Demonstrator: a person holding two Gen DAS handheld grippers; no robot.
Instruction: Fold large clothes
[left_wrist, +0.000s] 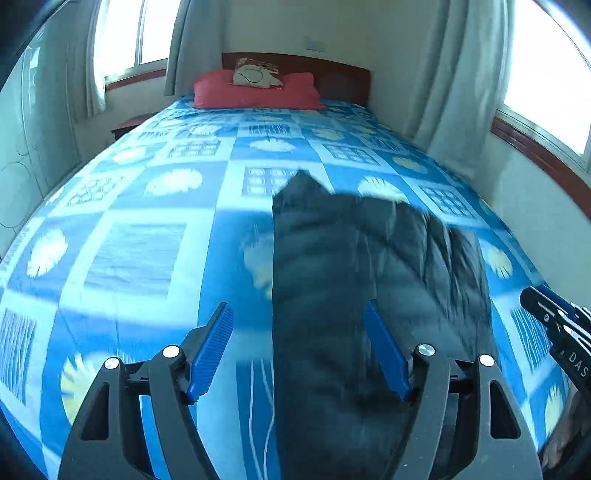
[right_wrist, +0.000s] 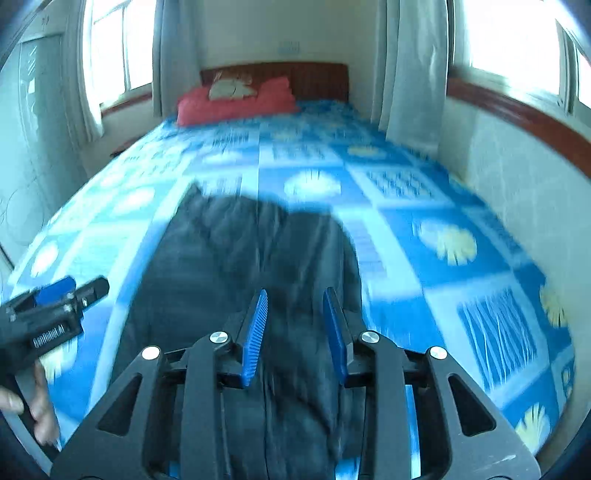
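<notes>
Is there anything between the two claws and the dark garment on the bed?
Nothing visible. The dark garment lies directly below both the left claw and right claw, on the blue bedspread.

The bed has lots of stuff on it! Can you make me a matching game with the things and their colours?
Things:
1. pillow
2. bedspread
3. garment
4. headboard

Colours:
A. dark grey
B. reddish brown
C. red
D. blue with pale squares

Pairs: 1-C, 2-D, 3-A, 4-B
</notes>
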